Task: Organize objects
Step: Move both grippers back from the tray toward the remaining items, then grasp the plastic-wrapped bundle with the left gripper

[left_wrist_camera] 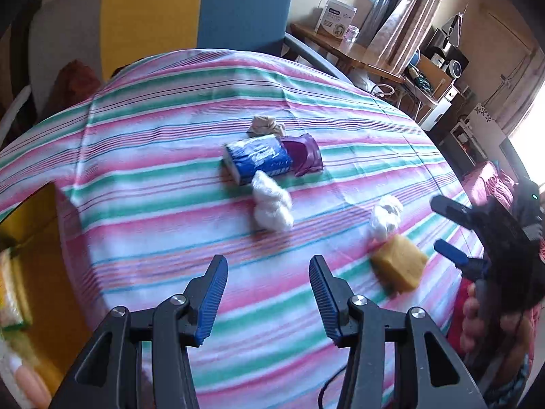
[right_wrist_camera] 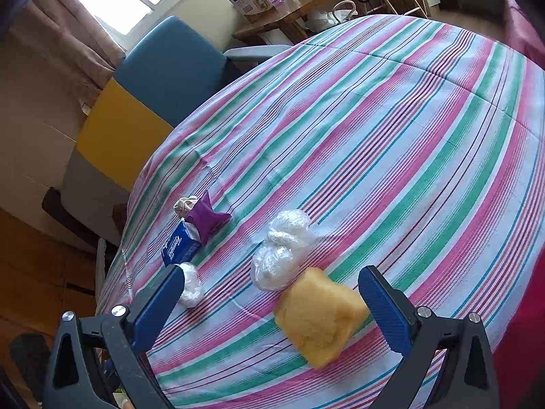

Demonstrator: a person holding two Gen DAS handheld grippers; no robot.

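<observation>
A striped cloth (left_wrist_camera: 170,156) carries a blue tissue pack (left_wrist_camera: 259,160), a purple pouch (left_wrist_camera: 303,153), a crumpled beige cloth (left_wrist_camera: 265,126), two clear-wrapped white bundles (left_wrist_camera: 272,208) (left_wrist_camera: 386,216) and a yellow sponge (left_wrist_camera: 398,266). My left gripper (left_wrist_camera: 267,262) hovers open over bare cloth, short of the nearer bundle, with nothing between its fingers. My right gripper (right_wrist_camera: 274,272) is wide open over the yellow sponge (right_wrist_camera: 316,320), which lies on the cloth between the fingers and close to the right one. The wrapped bundle (right_wrist_camera: 282,255) sits just beyond the sponge. The right gripper (left_wrist_camera: 442,228) also shows at the right edge of the left wrist view.
An open yellow-brown box (left_wrist_camera: 37,238) with packets in it stands at the cloth's left edge. A blue and yellow chair back (left_wrist_camera: 204,6) rises behind the far edge. A wooden desk (left_wrist_camera: 340,51) with a white carton stands by the curtains. A hand (left_wrist_camera: 477,320) holds the right gripper.
</observation>
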